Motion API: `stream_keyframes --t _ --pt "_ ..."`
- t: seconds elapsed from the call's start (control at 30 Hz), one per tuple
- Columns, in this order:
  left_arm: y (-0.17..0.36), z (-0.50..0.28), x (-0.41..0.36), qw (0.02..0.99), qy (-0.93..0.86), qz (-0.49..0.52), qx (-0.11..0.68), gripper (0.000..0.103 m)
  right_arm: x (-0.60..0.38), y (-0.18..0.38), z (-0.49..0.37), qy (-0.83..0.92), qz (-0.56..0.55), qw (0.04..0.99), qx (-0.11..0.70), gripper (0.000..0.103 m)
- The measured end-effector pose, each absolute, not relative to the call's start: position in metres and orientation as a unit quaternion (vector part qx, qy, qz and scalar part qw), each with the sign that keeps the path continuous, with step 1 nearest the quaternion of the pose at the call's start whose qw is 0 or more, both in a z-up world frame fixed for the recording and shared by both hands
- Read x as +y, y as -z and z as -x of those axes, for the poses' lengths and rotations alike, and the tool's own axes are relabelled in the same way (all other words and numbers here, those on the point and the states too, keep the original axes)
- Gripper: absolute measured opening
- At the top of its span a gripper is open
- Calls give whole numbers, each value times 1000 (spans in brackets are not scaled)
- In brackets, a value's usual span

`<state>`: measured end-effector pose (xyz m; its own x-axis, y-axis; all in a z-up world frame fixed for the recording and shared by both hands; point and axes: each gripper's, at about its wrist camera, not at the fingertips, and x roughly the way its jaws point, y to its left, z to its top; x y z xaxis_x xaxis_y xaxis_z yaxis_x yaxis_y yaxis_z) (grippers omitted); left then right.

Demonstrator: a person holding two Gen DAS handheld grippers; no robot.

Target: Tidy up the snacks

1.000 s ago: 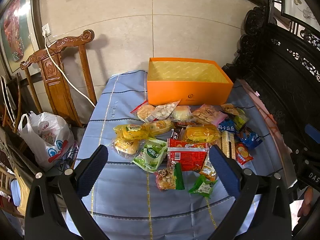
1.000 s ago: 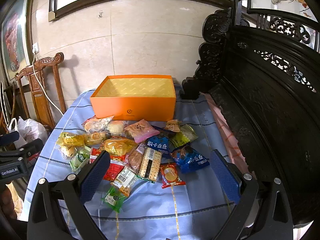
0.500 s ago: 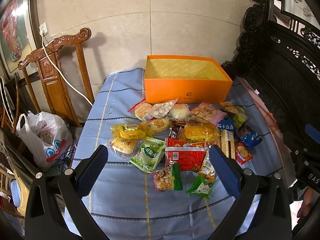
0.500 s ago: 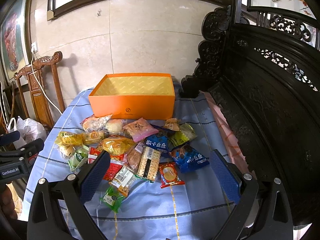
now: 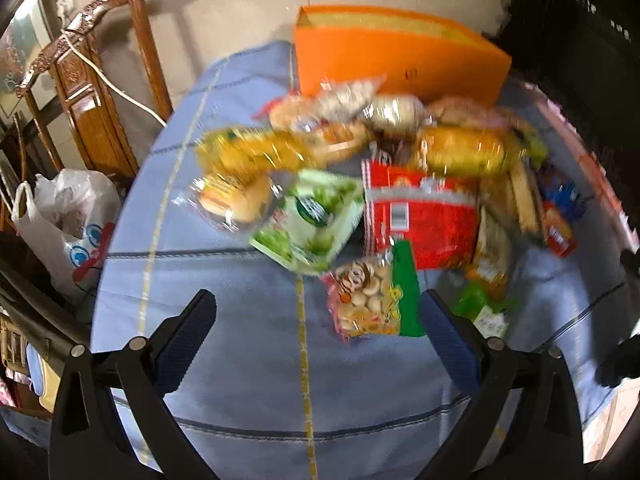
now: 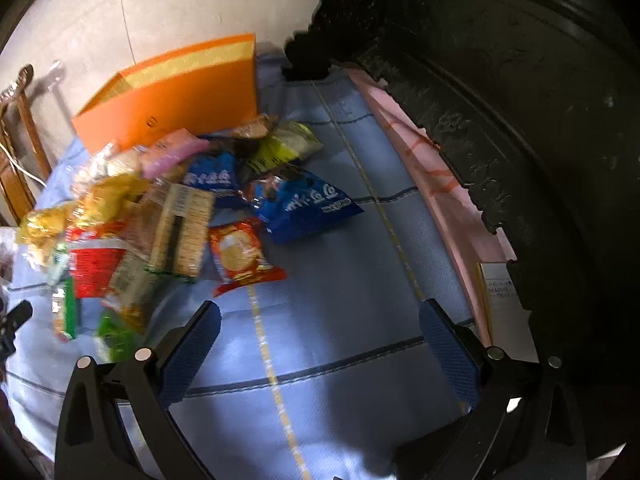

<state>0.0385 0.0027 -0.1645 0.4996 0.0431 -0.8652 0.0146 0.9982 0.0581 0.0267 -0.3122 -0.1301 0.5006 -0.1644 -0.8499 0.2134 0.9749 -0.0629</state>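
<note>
Several snack packets lie heaped on a blue tablecloth (image 5: 248, 360) in front of an open orange box (image 5: 396, 60), which also shows in the right wrist view (image 6: 180, 96). My left gripper (image 5: 316, 324) hangs open just short of a small biscuit packet with a green edge (image 5: 372, 292); a pale green packet (image 5: 316, 220) and a red packet (image 5: 420, 216) lie behind it. My right gripper (image 6: 320, 336) is open over bare cloth, with a small red packet (image 6: 240, 256) and a blue packet (image 6: 308, 204) ahead of it. Both views are motion-blurred.
A carved wooden chair (image 5: 100, 92) and a white plastic bag (image 5: 72, 224) stand left of the table. A dark carved bench back (image 6: 520, 120) runs along the right side. A pink strip (image 6: 432, 176) lies along the table's right edge.
Both grippers have dropped lower and closer to the snack pile. The right view has swung to the right, and the left view now sits near the biscuit packet.
</note>
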Motion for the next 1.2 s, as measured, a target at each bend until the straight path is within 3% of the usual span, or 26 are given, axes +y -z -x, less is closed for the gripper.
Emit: stream_keyframes --t 0.5,0.6,0.63,0.67,0.7,0.73,0.77,0.9,1.2 --pt "236 -74 -33 849 -3 -38 527 99 -309 182 -167 105 12 853 512 99" --pt "241 -63 -32 868 11 -19 496 99 -306 188 -178 93 23 853 513 99" --pt "241 -60 -32 870 15 -22 492 98 -303 189 -180 86 28 852 515 98" --pt "240 -57 -30 870 19 -17 492 97 -301 188 -180 74 28 853 515 87" --pt "239 -56 -29 872 19 -19 489 87 -298 188 -178 52 25 855 516 73" --pt "236 -53 -26 876 21 -17 481 60 -295 187 -177 54 33 853 517 71" --pt "232 -50 -23 880 26 -15 474 46 -294 186 -175 52 34 853 518 66" --pt "226 -50 -7 872 48 9 487 25 -306 181 -165 36 -17 853 521 53" --pt "193 -31 15 883 81 40 460 21 -320 159 -141 10 -94 859 503 47"
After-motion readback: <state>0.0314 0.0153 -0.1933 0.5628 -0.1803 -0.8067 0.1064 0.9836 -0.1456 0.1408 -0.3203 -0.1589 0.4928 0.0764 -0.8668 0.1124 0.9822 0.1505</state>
